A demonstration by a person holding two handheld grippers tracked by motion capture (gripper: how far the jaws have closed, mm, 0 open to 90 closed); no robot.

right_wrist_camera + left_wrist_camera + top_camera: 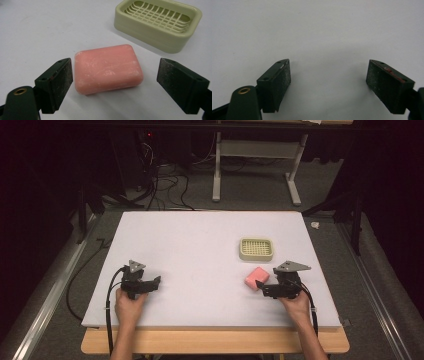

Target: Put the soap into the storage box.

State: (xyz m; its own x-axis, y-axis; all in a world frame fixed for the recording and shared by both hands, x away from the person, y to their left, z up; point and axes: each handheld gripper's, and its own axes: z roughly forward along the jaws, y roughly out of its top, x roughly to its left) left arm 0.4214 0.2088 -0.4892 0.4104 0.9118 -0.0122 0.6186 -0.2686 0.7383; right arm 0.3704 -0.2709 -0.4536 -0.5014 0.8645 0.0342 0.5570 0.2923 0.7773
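Right gripper [115, 75] jaws flank pink soap [108, 68] — seemingly untouched — near soap dish [158, 23].

White tabletop [200, 260] on a wooden base; pink soap bar [256, 277] lying flat near the right edge; pale green slatted soap dish [256, 248] just behind it, apart; black cables [160, 185] on the grey floor beyond the far edge.

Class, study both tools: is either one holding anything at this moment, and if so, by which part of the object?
Nothing is held. The right tool is open, its jaws either side of the pink soap bar without gripping it. The left tool is open over bare table.
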